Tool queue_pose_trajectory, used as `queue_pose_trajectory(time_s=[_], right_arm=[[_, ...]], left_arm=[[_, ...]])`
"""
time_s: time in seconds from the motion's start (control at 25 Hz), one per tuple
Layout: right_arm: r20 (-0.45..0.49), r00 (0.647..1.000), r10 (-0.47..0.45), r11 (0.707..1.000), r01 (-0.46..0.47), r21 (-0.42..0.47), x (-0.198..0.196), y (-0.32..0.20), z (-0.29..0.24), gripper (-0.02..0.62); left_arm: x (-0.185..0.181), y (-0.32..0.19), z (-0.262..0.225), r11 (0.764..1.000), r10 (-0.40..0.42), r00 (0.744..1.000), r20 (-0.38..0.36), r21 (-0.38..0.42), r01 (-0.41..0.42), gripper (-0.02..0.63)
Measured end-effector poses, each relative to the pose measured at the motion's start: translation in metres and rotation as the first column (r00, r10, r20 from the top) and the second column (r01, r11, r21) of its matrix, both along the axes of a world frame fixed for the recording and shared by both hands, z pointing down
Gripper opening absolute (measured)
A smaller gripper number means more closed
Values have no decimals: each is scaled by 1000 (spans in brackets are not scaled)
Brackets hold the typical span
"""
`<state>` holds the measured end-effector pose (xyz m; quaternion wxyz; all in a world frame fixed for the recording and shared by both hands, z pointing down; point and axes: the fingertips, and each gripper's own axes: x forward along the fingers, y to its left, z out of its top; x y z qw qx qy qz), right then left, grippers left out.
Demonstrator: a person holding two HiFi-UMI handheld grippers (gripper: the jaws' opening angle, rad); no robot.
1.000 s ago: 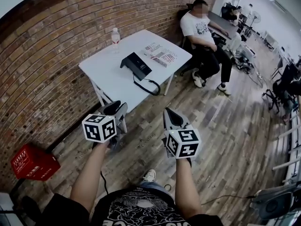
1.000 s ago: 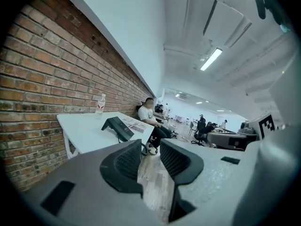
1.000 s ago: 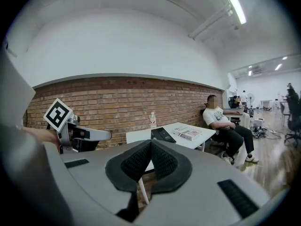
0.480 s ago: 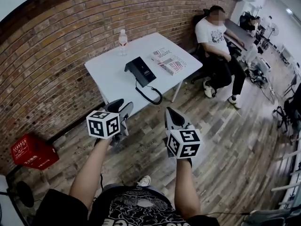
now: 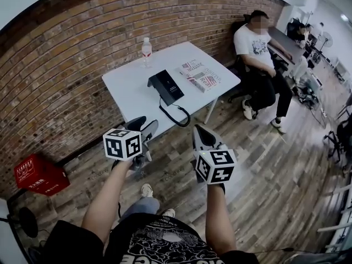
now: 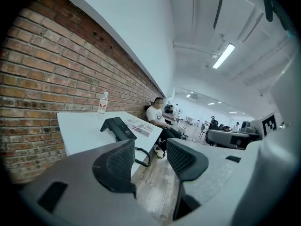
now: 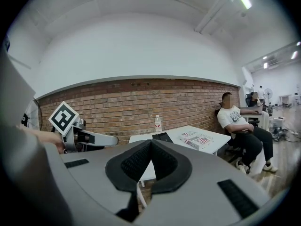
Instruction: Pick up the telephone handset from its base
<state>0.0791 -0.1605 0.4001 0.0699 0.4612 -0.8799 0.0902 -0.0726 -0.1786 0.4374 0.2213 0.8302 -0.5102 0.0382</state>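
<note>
- Left tongs [image 5: 142, 126] are opening wide with nothing between them. Right tongs [image 5: 199, 132] are pinched together and empty too.
- Telephone handset [image 5: 157, 84] sits on its base [image 5: 173, 91] on the white table [image 5: 129, 92], with the coiled cord [image 5: 179, 114] dangling off the front edge.
- Both your tongs are well apart from the table, so imo nothing's done yet. You've got to close in, get a pair around the handset, squeeze and lift.

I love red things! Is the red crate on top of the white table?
No, the red crate sits on the floor by the brick wall, away from the white table.
</note>
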Motion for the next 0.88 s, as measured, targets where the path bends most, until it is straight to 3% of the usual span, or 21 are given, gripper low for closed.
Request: queue_pose_trajectory(time_s=[0.4,0.88], right_arm=[[-22,999,-30,1000,30,-1,-8,-39,8,-1],[-59,996,-74,997,73,-28,-43,-141,21,0]], left_arm=[[-6,-40,17,999,-16,995,-94,-34,13,206],[-30,-143,55,994,-23,981,-192,-113,1,206]])
